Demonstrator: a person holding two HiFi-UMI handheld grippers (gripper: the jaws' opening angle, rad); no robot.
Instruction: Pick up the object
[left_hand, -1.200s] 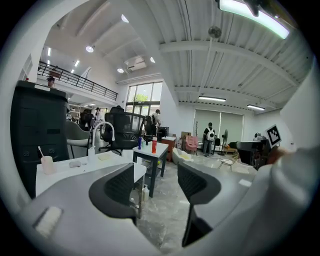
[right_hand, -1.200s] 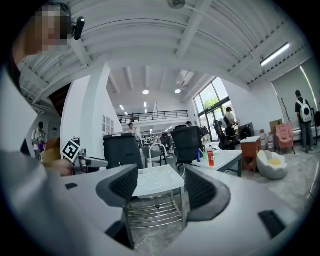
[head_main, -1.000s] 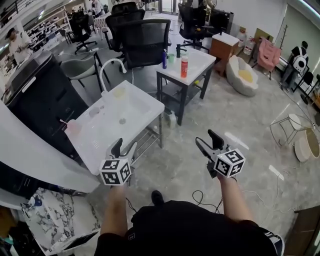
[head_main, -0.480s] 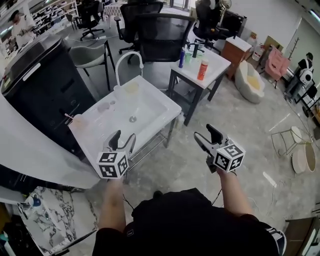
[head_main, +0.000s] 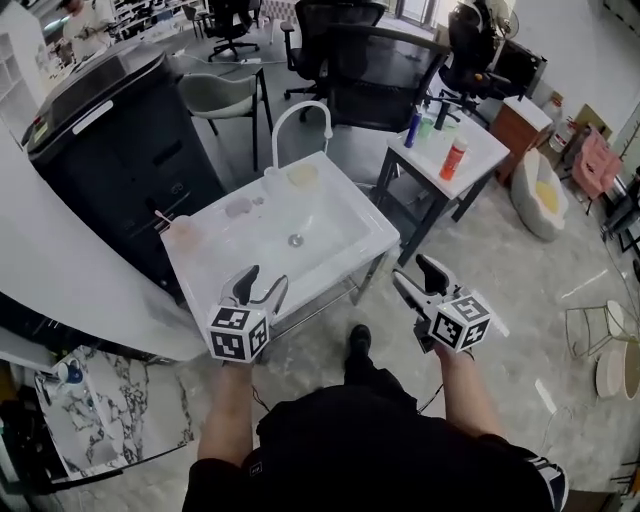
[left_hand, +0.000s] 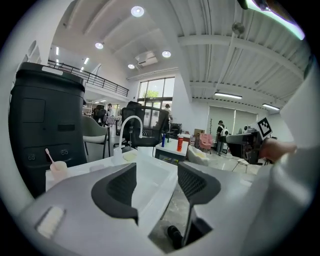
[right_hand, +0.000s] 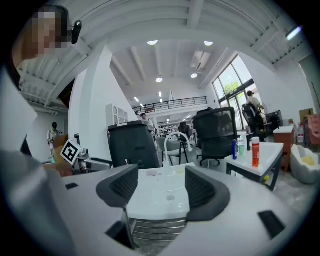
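1. The white sink bench (head_main: 340, 250) fills the middle of the head view, with its faucet (head_main: 300, 115) at the far edge. The likely targets lie on its top, and none has been lifted.
2. The left hand-held gripper (head_main: 260, 284) hangs over the bench's near edge, lower left of centre. Its jaws stand wide apart with only the basin and floor showing between them.
3. The right hand-held gripper (head_main: 414, 274) is off the bench's right corner, over the floor. It is equally spread and holds nothing.
4. The pink cup (head_main: 180, 228) with a stick in it stands at the bench's left end. Small pale items (head_main: 237, 208) sit nearer the faucet. I cannot tell which is the object meant.
5. Judged from this, the task has barely begun: reaching, closing and lifting all remain.
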